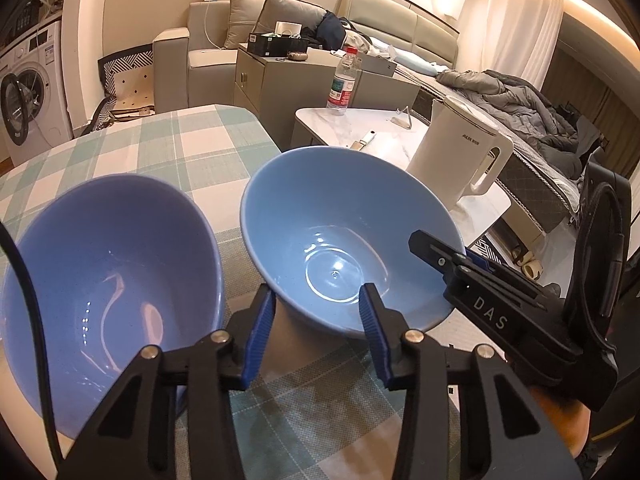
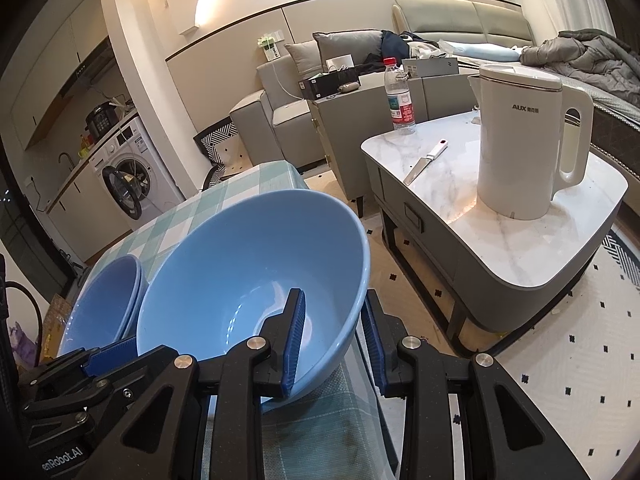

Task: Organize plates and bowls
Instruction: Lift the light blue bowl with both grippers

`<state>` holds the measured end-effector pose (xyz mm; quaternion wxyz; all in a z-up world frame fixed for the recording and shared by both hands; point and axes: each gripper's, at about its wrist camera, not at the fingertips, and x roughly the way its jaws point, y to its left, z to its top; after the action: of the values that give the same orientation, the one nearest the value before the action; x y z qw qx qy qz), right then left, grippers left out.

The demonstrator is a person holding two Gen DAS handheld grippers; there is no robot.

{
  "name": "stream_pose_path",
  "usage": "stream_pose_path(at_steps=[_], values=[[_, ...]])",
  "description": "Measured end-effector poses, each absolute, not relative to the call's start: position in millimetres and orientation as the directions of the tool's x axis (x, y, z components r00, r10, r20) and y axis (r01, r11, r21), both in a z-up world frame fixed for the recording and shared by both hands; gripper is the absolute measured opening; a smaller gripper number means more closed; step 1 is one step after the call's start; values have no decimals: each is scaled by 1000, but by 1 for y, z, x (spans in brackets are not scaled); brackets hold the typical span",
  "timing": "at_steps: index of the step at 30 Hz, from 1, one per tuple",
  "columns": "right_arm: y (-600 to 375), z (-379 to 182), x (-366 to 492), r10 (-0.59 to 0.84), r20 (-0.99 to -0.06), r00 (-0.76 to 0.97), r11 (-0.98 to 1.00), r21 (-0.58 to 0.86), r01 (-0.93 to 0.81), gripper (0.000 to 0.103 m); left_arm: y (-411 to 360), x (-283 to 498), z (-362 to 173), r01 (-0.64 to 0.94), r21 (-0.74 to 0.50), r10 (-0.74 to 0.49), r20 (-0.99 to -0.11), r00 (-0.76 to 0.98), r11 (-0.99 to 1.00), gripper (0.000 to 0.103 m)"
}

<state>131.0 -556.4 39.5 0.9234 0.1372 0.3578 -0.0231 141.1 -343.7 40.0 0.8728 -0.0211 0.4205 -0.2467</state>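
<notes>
Two blue bowls on checked cloth [image 1: 168,148]: my left claw [image 1: 318,320] and right claw [image 2: 334,334] both spread, straddling light-blue bowl [image 1: 340,236] rim; darker bowl [image 1: 108,264] beside.

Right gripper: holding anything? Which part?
Not clamped yet. The right gripper is open, its fingers straddling the near rim of the light blue bowl. The left gripper is open, holding nothing.

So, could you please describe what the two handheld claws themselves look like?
Both are matte black plastic frames with silver rivets and ribbed blue finger pads. The left claw has a black cable running beside it; the right claw shows white "DAS" lettering on its side in the left view. No sleeves are visible.
</notes>
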Motion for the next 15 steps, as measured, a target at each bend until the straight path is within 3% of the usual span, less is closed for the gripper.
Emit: stream_pose_path(at_steps=[15], values=[[-550, 46, 127, 28, -652, 758, 974, 188, 126, 30, -344, 138, 44, 426, -232, -451, -713, 537, 874, 42]])
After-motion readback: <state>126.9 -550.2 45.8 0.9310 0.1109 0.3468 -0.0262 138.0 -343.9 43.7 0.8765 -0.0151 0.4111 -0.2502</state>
